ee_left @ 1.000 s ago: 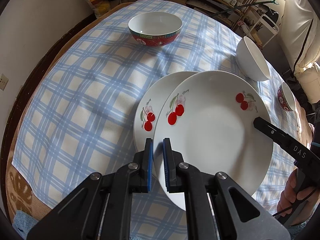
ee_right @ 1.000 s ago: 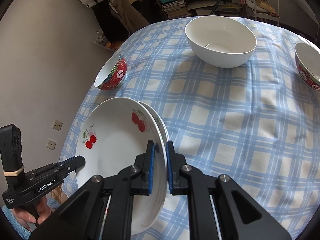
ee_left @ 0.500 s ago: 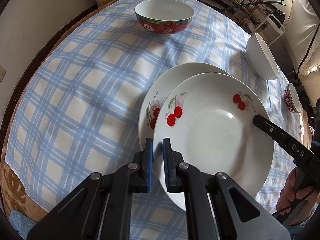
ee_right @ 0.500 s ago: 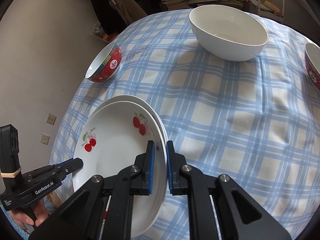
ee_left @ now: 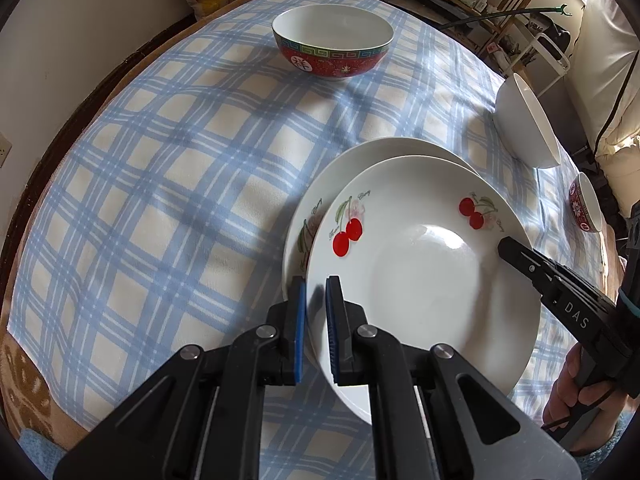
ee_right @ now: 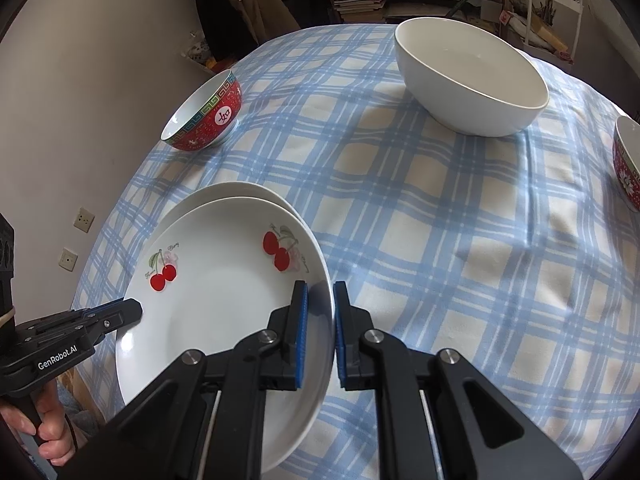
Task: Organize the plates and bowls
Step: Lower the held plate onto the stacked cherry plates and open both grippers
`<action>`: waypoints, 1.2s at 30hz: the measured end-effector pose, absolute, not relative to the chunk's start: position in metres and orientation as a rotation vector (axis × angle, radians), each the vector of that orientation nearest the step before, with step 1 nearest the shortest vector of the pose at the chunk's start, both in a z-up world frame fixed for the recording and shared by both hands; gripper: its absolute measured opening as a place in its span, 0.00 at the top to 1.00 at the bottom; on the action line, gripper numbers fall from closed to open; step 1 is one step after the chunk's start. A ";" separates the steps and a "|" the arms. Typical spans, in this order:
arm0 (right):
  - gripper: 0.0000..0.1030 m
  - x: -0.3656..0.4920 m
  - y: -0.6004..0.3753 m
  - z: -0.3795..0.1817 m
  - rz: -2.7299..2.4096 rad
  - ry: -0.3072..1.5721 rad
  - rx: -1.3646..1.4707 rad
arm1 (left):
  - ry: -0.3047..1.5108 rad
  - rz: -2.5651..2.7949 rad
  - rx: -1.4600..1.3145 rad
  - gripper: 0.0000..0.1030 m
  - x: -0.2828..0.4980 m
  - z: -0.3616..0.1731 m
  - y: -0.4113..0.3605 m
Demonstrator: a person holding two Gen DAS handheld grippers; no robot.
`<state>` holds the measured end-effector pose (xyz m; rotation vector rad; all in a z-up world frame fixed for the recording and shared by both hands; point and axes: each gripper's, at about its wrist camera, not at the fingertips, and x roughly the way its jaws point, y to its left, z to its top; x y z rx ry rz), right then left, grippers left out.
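Observation:
A white plate with red cherries (ee_left: 424,280) is gripped at two opposite rims. My left gripper (ee_left: 315,284) is shut on its near-left rim, and my right gripper (ee_right: 320,288) is shut on the opposite rim. It hangs low over a second cherry plate (ee_left: 360,160) that lies on the checked tablecloth, and covers most of it. Only the far and left rim of the lower plate (ee_right: 240,190) shows. Whether the two plates touch I cannot tell. Each wrist view shows the other gripper at the plate's far edge, with a hand on its handle.
A red patterned bowl (ee_left: 332,44) stands at the far side of the table. A large white bowl (ee_right: 468,76) sits further right, and a second red bowl (ee_right: 628,164) near the right edge. Shelves and clutter lie beyond the table (ee_left: 160,160).
Both grippers have come down a little with the held plate. It now overlaps the lower plate more than a second ago. The bowls have stayed in place.

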<state>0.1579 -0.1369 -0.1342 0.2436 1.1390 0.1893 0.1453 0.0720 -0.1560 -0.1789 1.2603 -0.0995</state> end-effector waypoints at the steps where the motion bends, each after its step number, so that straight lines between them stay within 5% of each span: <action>1: 0.87 0.159 -0.136 -0.135 0.187 1.135 0.238 | 1.259 -0.100 -0.186 0.91 0.147 -0.156 0.073; 36: 0.81 0.156 -0.132 -0.135 0.158 1.134 0.173 | 1.193 -0.055 -0.126 0.88 0.144 -0.147 0.077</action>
